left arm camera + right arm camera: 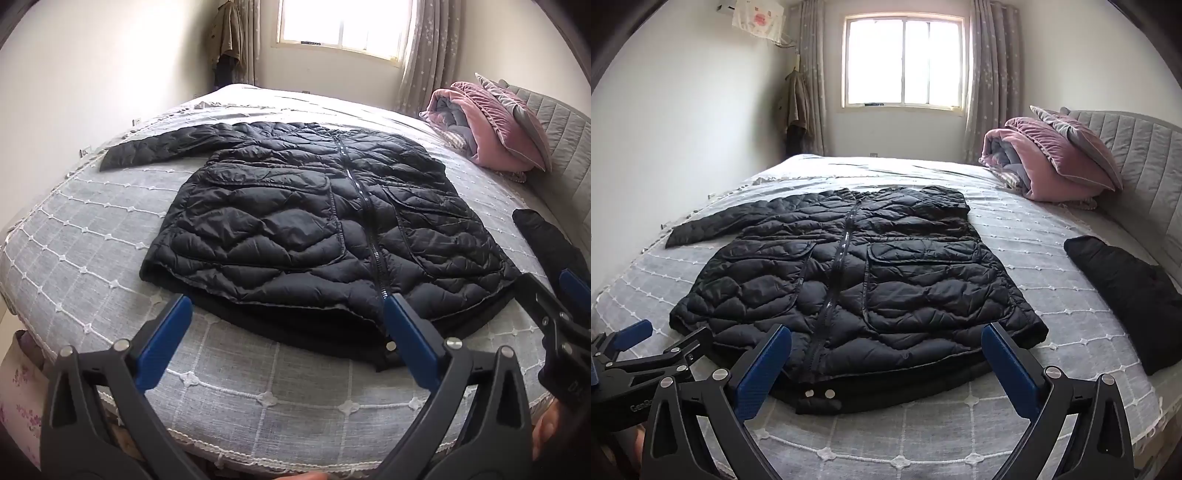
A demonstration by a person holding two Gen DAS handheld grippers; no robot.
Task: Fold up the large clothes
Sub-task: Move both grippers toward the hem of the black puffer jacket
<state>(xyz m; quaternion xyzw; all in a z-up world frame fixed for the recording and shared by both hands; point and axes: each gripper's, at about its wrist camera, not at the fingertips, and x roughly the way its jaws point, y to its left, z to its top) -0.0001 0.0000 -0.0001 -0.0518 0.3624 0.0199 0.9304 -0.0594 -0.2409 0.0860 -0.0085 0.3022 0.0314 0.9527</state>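
Note:
A black quilted jacket [295,221] [849,288] lies flat on the bed, zipped front up, its hem nearest me. One sleeve [155,147] [713,221] stretches out to the left; the other is hidden. My left gripper [288,306] hovers open just short of the hem's left half, nothing between its blue pads. It also shows at the left edge of the right wrist view [665,338]. My right gripper [886,332] stands open over the hem's right half, touching nothing, and shows at the right edge of the left wrist view [550,288].
The bed [74,236] [960,424] has a grey grid-stitched cover. A second black garment [546,240] [1126,295] lies to the right of the jacket. A rolled pink quilt with a pillow [491,125] [1052,162] sits against the grey headboard [1145,155]. A window and curtains stand beyond.

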